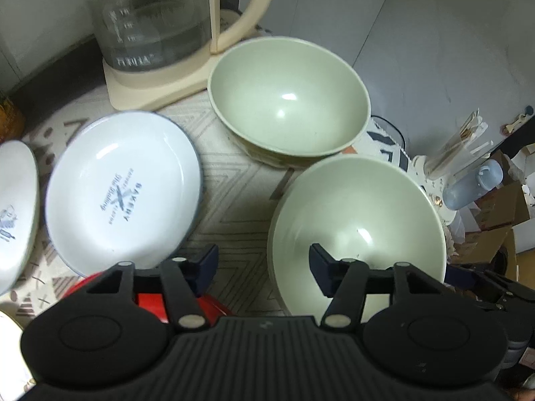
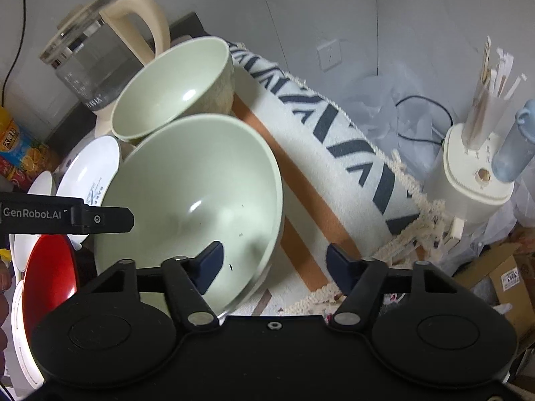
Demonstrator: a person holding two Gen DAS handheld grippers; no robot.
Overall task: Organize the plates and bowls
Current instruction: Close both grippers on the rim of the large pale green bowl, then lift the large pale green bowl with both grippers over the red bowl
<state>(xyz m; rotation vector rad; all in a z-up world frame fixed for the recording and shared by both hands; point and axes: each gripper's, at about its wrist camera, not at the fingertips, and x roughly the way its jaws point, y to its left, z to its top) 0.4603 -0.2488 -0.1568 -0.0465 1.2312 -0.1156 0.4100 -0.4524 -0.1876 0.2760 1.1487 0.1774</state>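
Two pale green bowls stand on the patterned cloth: a near one (image 1: 357, 220) (image 2: 197, 197) and a far one (image 1: 289, 100) (image 2: 174, 90) by the kettle. A white plate with blue print (image 1: 123, 190) (image 2: 90, 170) lies to their left, with a second white plate (image 1: 15, 214) at the left edge. A red bowl (image 1: 150, 297) (image 2: 50, 267) sits low at the left. My left gripper (image 1: 264, 264) is open, its right finger over the near bowl's left rim. My right gripper (image 2: 274, 260) is open, straddling the near bowl's right rim.
A glass kettle with a cream handle and base (image 1: 160, 33) (image 2: 100, 63) stands behind the bowls. A cream appliance (image 2: 468, 180) with a cup of straws and a blue bottle (image 2: 515, 143) stands right of the table. Cardboard boxes (image 1: 495, 220) lie beyond the edge.
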